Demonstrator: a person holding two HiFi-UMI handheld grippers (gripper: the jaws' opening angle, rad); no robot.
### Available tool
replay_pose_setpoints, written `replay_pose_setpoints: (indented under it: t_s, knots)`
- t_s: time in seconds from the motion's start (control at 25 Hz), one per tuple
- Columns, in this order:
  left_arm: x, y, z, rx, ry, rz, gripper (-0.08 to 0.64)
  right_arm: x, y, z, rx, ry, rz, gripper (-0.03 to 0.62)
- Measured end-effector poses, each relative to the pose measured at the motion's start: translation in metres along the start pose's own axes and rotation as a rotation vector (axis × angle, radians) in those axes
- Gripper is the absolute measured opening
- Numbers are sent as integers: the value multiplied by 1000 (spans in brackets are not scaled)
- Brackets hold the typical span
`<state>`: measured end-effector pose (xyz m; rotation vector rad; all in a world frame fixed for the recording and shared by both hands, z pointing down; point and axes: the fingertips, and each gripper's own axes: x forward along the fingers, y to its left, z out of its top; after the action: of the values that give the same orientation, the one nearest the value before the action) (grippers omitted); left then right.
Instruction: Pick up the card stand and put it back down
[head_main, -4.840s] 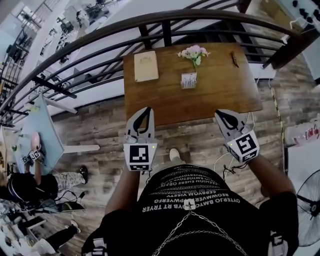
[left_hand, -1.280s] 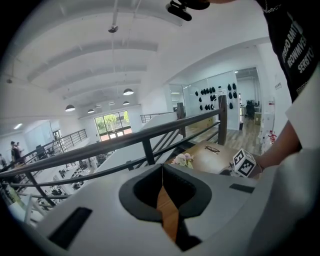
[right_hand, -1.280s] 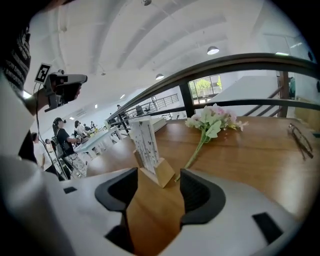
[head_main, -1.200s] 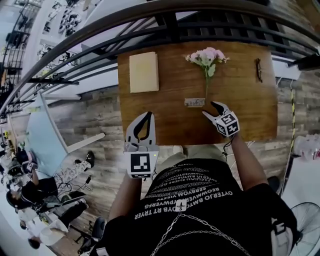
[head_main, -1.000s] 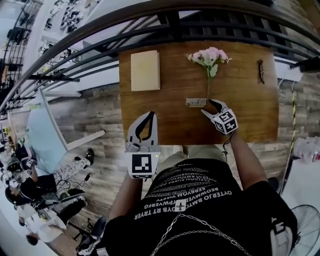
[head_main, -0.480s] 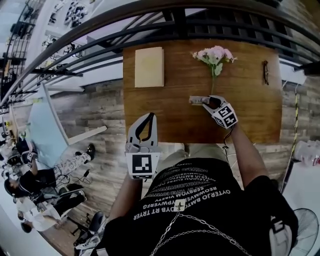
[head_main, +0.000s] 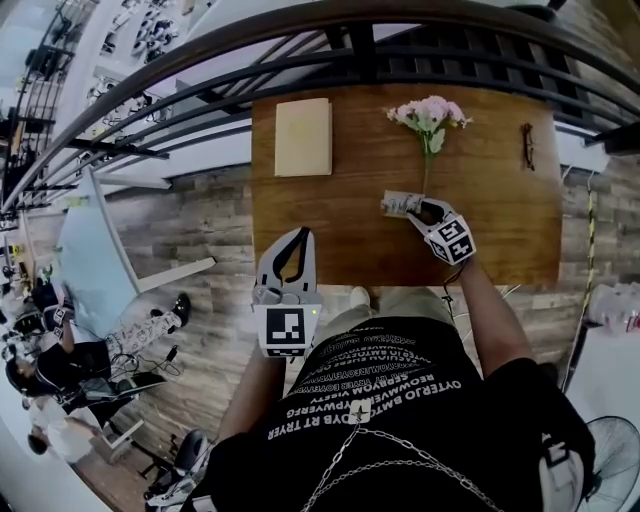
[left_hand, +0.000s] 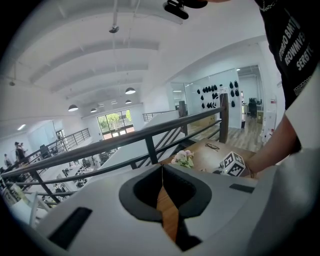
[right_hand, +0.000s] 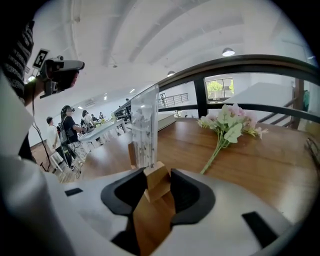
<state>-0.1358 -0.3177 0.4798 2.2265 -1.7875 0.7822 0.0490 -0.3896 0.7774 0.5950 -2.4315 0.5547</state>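
Far left: plank floor (head_main: 180, 230) runs along the table's left edge, open and well below.

Railing (head_main: 200, 70) curves just beyond the far edge of the table (head_main: 340, 235), so there is little room past that side.

Left gripper (head_main: 298, 236): tips over the table's near-left corner, body hanging out past the near edge. Jaws together at the tips, nothing between them. Well apart from every object.

Beige notebook (head_main: 303, 137): flat near the far-left corner, clear wood all round it.

Bare wood between notebook and card stand, and between the stand and the near edge. This is the widest free patch on the top.

Card stand (right_hand: 145, 127): upright near the table's middle, slightly right of centre. Clear panel rises from a small wooden base block. The block sits between the right gripper's jaws, the panel standing just past their tips.

Right gripper (head_main: 425, 210): comes in from the near-right, low over the wood. Jaws half-narrowed and closing, both dark pads against the sides of the base block.

Flowers (head_main: 430, 113): pink heads toward the far edge, stem running back toward the stand, its end just beside the gripper's tips.

Glasses (head_main: 527, 146): folded, near the right edge, well apart from the stand.
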Motion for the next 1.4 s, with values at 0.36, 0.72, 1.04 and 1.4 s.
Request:
replay_pose_setpoints:
  t_s: [0.36,0.72,1.04,1.4]
  knots:
    - [-24,5,3,2,-39,-7,29,-24,18,21,-1,-12,-36,164]
    - [-50,-1,-1,15,-67,-23,29,-55,31,38,-15,-30,-85,164]
    - [-66,-6,-6,12,-109,-42,29,-82,56,53,-35,-44,-100,164]
    - [-88,-2,0,8,-166,-51,29,-116,83,88,-60,-74,-133,164]
